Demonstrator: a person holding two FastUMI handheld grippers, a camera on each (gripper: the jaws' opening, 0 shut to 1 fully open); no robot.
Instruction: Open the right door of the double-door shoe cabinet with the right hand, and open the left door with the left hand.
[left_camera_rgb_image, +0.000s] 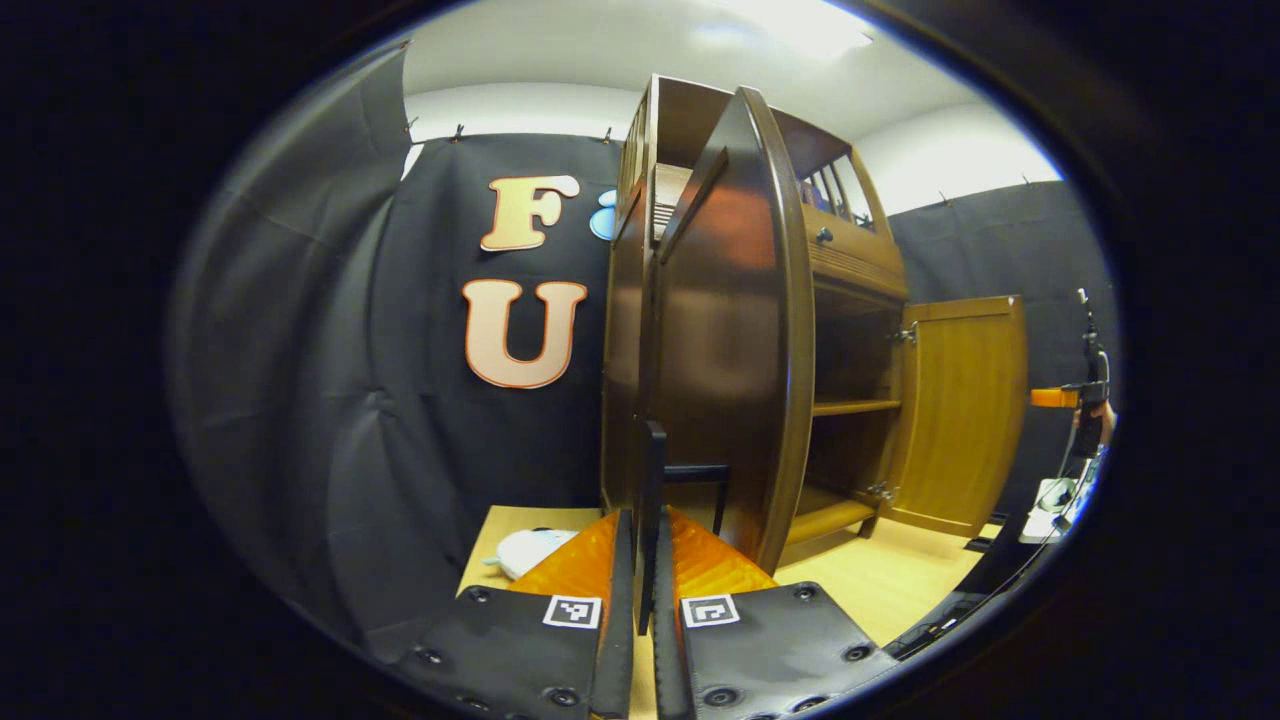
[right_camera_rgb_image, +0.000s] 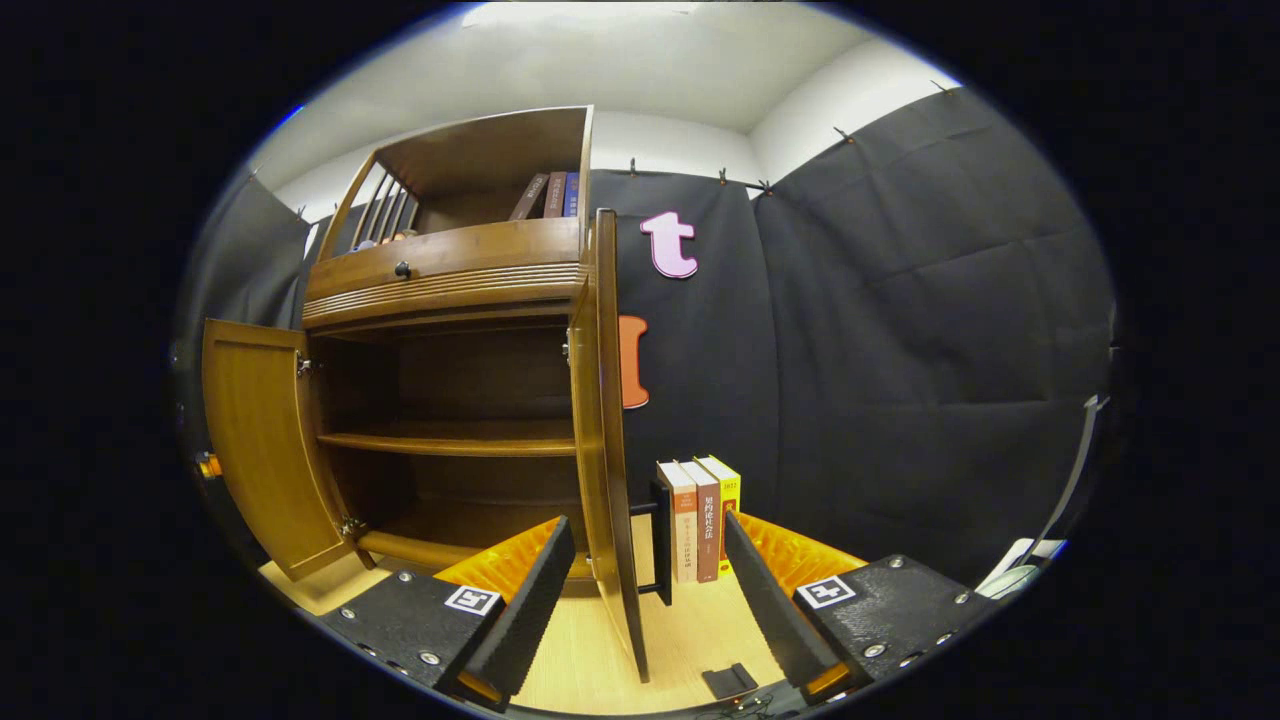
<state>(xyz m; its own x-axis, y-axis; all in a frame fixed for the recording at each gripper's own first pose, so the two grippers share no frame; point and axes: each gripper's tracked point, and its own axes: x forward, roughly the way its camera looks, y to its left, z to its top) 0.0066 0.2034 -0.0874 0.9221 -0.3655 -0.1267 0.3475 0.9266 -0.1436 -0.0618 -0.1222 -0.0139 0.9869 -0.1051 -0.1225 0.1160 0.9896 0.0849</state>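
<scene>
Both doors of the shoe cabinet (right_camera_rgb_image: 450, 330) stand open on the bench (right_camera_rgb_image: 600, 650).

Left gripper view: left gripper (left_camera_rgb_image: 645, 560), jaws nearly closed on the dark bar handle (left_camera_rgb_image: 652, 480) of the left door (left_camera_rgb_image: 730, 350), which is swung out edge-on. Right door (left_camera_rgb_image: 960, 410) open beyond it. Right gripper view: right gripper (right_camera_rgb_image: 640, 560), jaws wide apart, straddling the right door's edge (right_camera_rgb_image: 605, 420) and its handle (right_camera_rgb_image: 662, 540), touching neither. Three books (right_camera_rgb_image: 705, 515) upright just beside the door. Shelves bare inside.

Black padded cloth (right_camera_rgb_image: 900, 330) lines the booth under a white ceiling (right_camera_rgb_image: 620, 60), above a pale wooden floor (right_camera_rgb_image: 600, 650).
</scene>
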